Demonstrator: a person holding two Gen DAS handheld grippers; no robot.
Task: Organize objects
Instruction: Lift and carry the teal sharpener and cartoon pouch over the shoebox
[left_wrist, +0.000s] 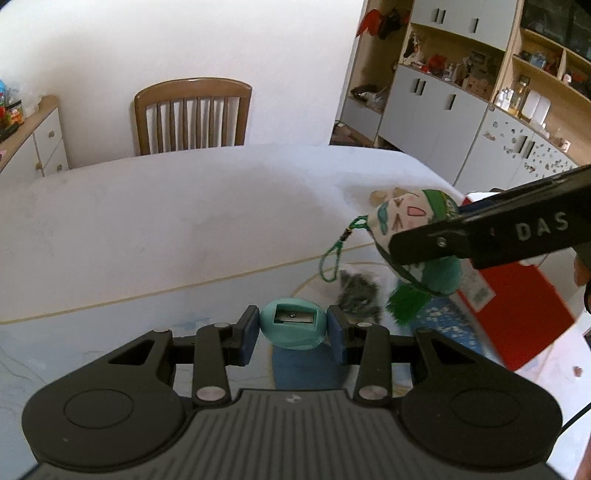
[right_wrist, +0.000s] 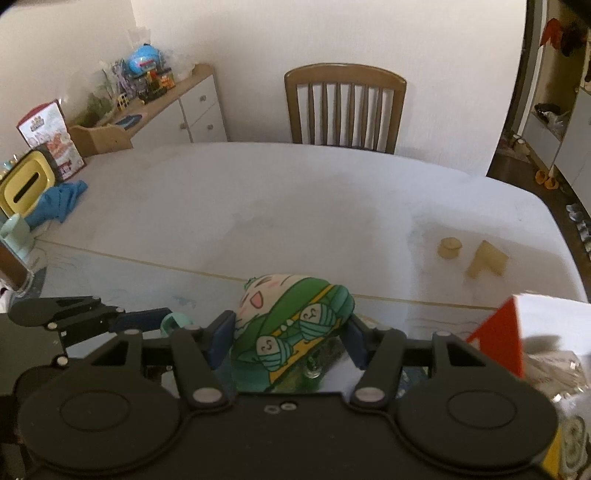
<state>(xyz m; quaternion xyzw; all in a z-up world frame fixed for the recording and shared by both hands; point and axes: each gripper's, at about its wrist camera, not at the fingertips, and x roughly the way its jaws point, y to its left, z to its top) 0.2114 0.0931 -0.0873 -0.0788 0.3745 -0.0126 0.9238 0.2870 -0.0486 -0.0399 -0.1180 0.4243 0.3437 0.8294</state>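
Left gripper (left_wrist: 292, 334) clamped on teal pencil sharpener (left_wrist: 293, 325), blade slot facing the camera, long axis across the pads. Right gripper (right_wrist: 291, 341) clamped on green plush charm (right_wrist: 291, 325), face end away from the gripper, cord loop (left_wrist: 334, 254) dangling. Red-and-white box (right_wrist: 517, 332) just right of it; contents unclear. Two tan wooden pieces (right_wrist: 484, 260) farther out on the white surface (right_wrist: 295, 206).

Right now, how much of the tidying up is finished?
Nothing looks clearly put away yet. In hand: the left tongs are shut on the teal pencil sharpener, and the right tongs are shut on the green plush pouch, held near the red-and-white box. Left to do: both need placing, and two small tan pieces lie loose on the table.
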